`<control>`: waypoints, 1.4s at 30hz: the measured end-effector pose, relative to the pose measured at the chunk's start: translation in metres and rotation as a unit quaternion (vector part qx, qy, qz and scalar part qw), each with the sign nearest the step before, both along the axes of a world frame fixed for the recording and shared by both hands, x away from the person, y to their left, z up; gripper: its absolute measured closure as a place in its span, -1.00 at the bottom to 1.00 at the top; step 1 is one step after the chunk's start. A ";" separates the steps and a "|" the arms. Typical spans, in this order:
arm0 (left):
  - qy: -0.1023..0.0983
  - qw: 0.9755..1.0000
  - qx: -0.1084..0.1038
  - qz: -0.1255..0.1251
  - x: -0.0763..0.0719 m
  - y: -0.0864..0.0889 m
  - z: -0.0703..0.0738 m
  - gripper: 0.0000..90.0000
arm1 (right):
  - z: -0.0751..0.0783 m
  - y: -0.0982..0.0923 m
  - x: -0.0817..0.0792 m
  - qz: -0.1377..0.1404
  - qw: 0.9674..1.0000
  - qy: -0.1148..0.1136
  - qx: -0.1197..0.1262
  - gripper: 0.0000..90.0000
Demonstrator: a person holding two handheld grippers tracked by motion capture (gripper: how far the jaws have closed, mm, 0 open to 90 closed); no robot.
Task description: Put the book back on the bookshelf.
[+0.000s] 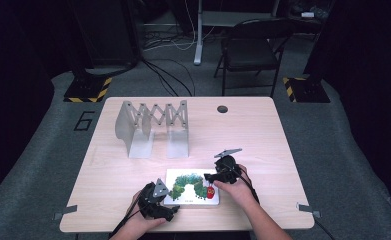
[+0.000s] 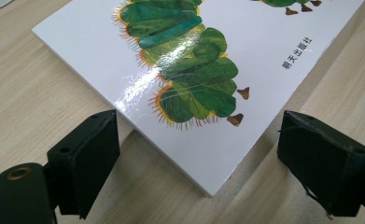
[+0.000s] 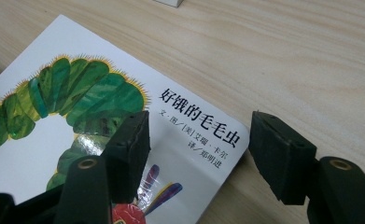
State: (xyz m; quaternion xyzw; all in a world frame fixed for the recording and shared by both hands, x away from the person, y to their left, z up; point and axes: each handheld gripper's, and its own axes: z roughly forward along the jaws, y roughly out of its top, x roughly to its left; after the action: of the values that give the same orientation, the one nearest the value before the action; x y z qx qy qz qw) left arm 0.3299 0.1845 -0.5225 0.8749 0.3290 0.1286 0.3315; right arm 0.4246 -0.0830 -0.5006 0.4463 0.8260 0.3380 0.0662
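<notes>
Pale wood table [image 1: 133, 170], low centre of the high view: left gripper [image 2: 199, 154] has its jaws spread either side of the picture book's [image 1: 190, 187] near corner, touching nothing. Right gripper [image 3: 199, 149] is also spread, one jaw over the cover, one past its edge. A grey folding rack [image 1: 150, 127] stands upper left.

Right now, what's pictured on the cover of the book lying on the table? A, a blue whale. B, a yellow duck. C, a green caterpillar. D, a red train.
C: the book lies flat on the table, and its white cover shows a green caterpillar with a red head, also seen in the right gripper view.
</notes>
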 end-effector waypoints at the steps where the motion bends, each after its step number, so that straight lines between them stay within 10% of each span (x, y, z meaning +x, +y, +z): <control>1: 0.001 1.000 -0.001 -0.002 0.000 0.000 0.000 -0.75 | 0.000 0.000 0.000 0.003 1.000 -0.004 0.000 -0.15; 42: -0.002 1.000 0.001 0.000 -0.001 -0.003 -0.002 -0.85 | -0.006 -0.003 0.006 -0.005 1.000 0.024 0.016 -0.17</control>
State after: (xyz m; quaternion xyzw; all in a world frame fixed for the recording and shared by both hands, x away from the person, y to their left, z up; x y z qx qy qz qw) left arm 0.3285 0.1820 -0.5242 0.8749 0.3286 0.1304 0.3310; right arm 0.4301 -0.0858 -0.5063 0.4593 0.8198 0.3396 0.0407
